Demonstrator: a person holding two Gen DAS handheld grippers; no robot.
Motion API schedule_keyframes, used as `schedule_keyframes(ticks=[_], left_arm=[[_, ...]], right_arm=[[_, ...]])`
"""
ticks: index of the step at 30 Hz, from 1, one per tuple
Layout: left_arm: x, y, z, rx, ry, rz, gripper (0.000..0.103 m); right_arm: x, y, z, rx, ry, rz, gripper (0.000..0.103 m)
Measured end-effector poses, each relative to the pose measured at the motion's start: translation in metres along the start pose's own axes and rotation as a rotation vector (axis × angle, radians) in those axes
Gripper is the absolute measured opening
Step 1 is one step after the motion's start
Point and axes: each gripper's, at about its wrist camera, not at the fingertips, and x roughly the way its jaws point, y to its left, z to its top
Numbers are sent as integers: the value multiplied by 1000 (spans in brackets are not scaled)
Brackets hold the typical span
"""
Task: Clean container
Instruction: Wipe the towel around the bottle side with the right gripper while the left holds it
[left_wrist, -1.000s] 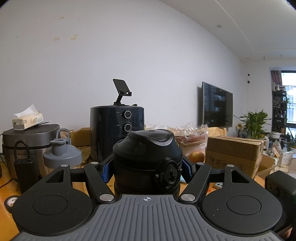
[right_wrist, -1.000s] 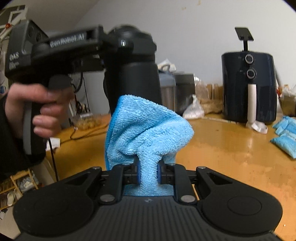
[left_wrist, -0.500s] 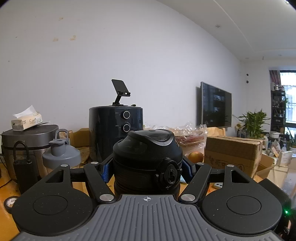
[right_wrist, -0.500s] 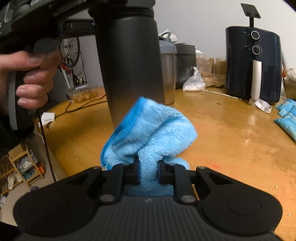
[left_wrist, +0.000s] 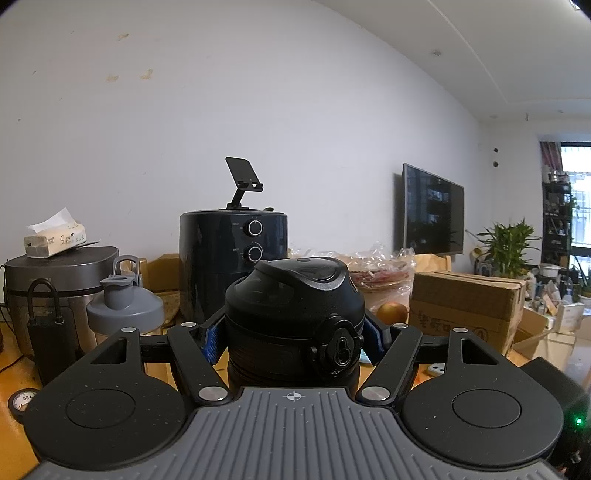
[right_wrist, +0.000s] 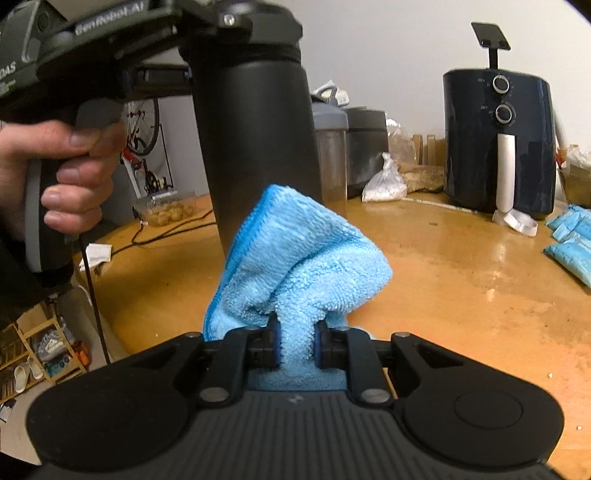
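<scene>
A: Starting from the left, what's over there?

B: In the left wrist view, a grey rice cooker with a tissue box on top, and a grey-lidded shaker bottle just beside it. Behind those stands a dark air fryer with a phone stand on its lid.

A: And the container?

B: The black bottle sits between the blue pads of the left gripper; its jaws are clamped on the bottle just below the lid. In the right wrist view a hand grips that gripper's handle at the left, and the bottle hangs upright, its base hidden behind the cloth, so I cannot tell whether it clears the wooden table.

A: What about the other claw?

B: The right gripper is pinched together on a blue microfiber cloth. The bunched cloth rises in front of the bottle's lower part; whether it touches I can't tell.

A: Further right?

B: A cardboard box, a wall-mounted TV, a green plant, and blue packets at the table's right edge.
</scene>
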Motion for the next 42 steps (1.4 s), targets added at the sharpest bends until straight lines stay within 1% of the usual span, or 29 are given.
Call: schedule_keyframes(ticks=[5,15,17,20,24,30,42], left_arm=[[-1,-2,0,6,1,1,68],[2,-5,1,28,13,15,68],[3,-5,1,29,15,17,68],[3,-4,1,24,15,20,68],[4,-4,2,23,17,17,68],[7,-2,2,20,20,10,68],[9,1,3,18,25,-3,68]], right_arm=[[-10,6,9,-4,-71,-5,10],[-40,21,44,-26,-272,-24,10],[-45,22,50,-23,-300,-22,10],[-47,25,55,-26,-314,-26,10],[-47,24,53,-14,-321,-20,10],[-53,17,47,3,-320,-34,10],[-93,-5,31,49,-368,-121,10]])
